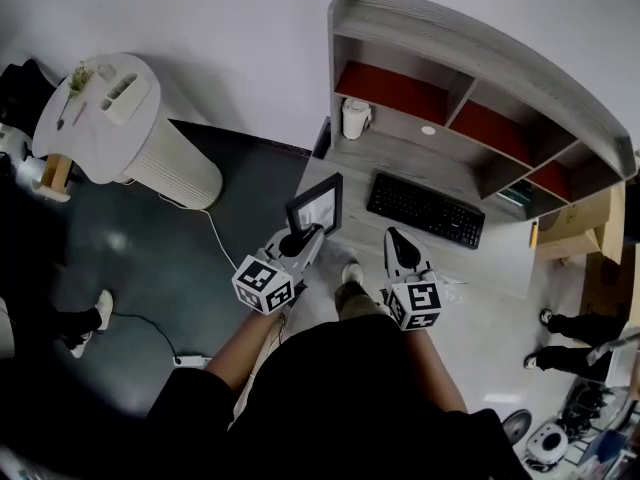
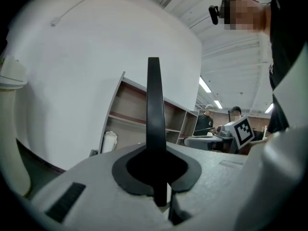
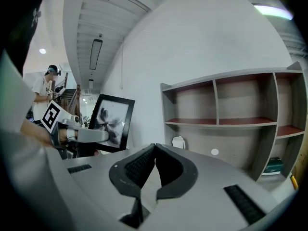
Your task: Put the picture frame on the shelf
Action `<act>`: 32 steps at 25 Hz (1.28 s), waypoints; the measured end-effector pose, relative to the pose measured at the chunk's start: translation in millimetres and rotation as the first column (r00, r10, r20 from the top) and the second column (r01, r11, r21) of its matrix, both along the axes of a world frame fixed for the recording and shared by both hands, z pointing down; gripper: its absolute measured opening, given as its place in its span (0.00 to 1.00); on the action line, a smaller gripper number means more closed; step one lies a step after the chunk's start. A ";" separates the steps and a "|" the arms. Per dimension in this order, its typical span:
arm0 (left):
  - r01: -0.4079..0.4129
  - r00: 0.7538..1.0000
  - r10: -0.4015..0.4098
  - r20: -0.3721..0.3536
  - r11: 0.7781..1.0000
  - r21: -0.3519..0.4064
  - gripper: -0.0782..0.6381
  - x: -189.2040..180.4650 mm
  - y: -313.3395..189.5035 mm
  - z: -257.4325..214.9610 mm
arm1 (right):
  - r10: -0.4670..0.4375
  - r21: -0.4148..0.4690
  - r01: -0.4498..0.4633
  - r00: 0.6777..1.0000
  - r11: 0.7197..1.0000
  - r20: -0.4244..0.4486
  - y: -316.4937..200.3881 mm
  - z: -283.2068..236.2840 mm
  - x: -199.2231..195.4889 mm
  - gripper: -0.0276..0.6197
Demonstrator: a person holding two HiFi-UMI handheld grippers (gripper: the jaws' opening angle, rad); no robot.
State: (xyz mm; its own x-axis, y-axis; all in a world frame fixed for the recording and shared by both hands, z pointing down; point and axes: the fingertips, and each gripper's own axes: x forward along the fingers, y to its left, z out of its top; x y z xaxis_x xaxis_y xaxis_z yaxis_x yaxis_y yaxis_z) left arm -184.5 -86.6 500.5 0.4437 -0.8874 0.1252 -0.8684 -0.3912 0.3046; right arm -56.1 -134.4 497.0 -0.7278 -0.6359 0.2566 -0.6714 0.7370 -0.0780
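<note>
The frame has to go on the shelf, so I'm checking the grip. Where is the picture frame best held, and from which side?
By its black border, coming edge-on from the near side, one jaw on each face. The picture frame is a thin flat panel standing upright, so only its thickness fits between jaws. The left gripper holds it that way now.

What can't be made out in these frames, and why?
Left gripper view: the picture frame sits edge-on in the left claw, hiding its picture.
Head view: the white dot on the desk is too small to identify.
Head view: the green thing under the right end of the shelf, likewise.
</note>
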 end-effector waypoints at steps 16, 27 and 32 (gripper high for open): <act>-0.171 0.985 0.168 0.049 0.983 0.065 0.14 28.6 -212.7 -33.5 | 0.049 0.002 -0.049 0.998 0.999 0.044 -156.9 -9.3 16.7 0.06; -0.314 0.947 0.308 0.085 0.947 0.064 0.14 65.7 -315.1 -41.7 | 0.052 -0.012 -0.052 0.997 0.999 0.048 -206.3 -3.7 24.3 0.06; -0.409 0.908 0.407 0.099 0.912 0.000 0.14 80.6 -348.3 -36.2 | 0.068 -0.016 -0.067 0.996 0.998 0.050 -221.6 -1.5 31.7 0.06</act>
